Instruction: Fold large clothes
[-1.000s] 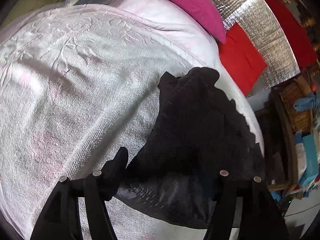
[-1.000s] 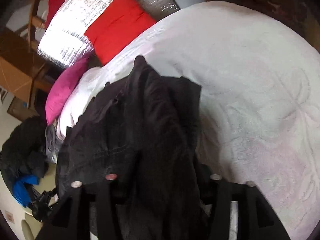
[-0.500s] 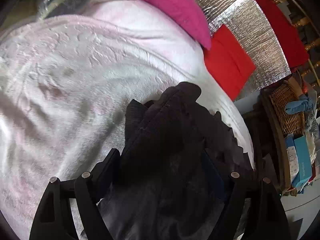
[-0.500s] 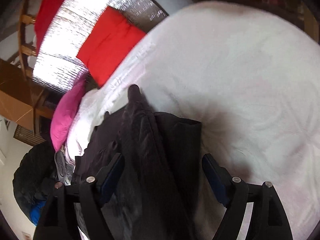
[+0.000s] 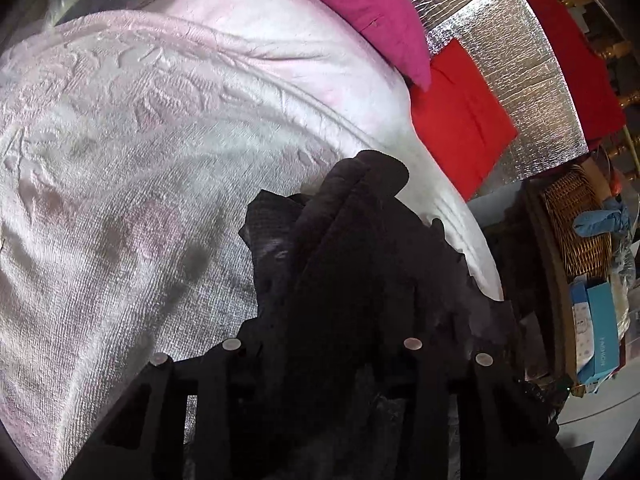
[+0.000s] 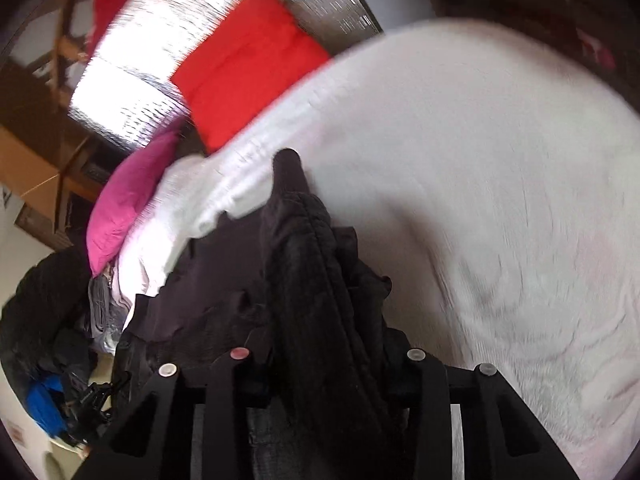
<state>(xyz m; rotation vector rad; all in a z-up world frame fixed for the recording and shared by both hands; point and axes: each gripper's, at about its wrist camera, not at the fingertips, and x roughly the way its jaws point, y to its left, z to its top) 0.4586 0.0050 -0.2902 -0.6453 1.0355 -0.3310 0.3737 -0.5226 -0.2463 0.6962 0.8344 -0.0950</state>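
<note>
- Since a second ago the black garment point(image 5: 352, 280) has been gathered from a flatter spread into a narrower bunched ridge, and both grippers' jaws have just been closing with its cloth between them.
- The pale pink bedspread point(image 5: 132, 152) fills most of each view, and the garment lies on it near the edge by the pillows.
- A silver foil panel point(image 5: 516, 92) stands behind a red cushion point(image 5: 460, 120) and a magenta pillow point(image 5: 360, 4).
- The left gripper point(image 5: 320, 356) pinches the garment's folds.
- The right gripper point(image 6: 328, 360) likewise clamps a thick ridge of the garment point(image 6: 312, 272).
</note>
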